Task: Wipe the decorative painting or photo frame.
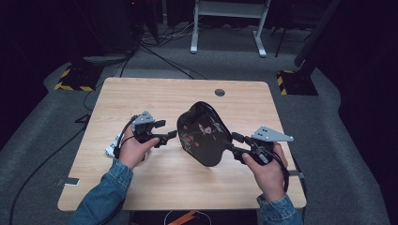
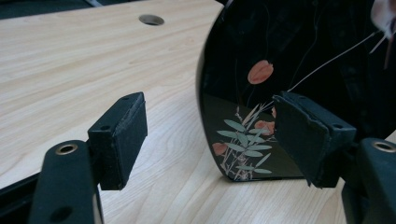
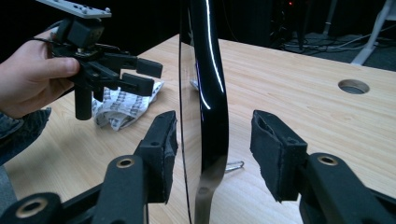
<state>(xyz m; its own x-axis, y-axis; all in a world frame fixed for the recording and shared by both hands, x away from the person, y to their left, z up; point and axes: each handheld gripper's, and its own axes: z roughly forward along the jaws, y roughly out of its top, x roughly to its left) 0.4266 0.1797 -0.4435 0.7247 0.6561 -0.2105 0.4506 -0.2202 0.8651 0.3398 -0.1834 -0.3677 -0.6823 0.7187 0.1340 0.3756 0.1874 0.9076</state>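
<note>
So I've got a hand-held gripper in each hand over the wooden tabletop (image 1: 141, 93). Between them stands a black lacquer tray (image 1: 202, 133), up on its edge and tilted, with its painted face toward my left side: orange flowers and green leaves on glossy black.

My right hand-held gripper (image 3: 212, 140) has its jaws spread apart with the tray's rim sitting in the gap. The left pad (image 3: 163, 144) looks very close to the rim, but I can't tell if it's touching; the other pad is clearly off it.

My left hand-held gripper (image 2: 210, 135) is also apart, jaws wide. One pad (image 2: 303, 135) overlaps the painted face near the tray's lower edge, the other hangs over bare wood.

There's a crumpled printed paper (image 3: 123, 105) lying on the tabletop near my left hand (image 1: 131, 150), and a cable hole (image 1: 219, 92) at the far edge.
</note>
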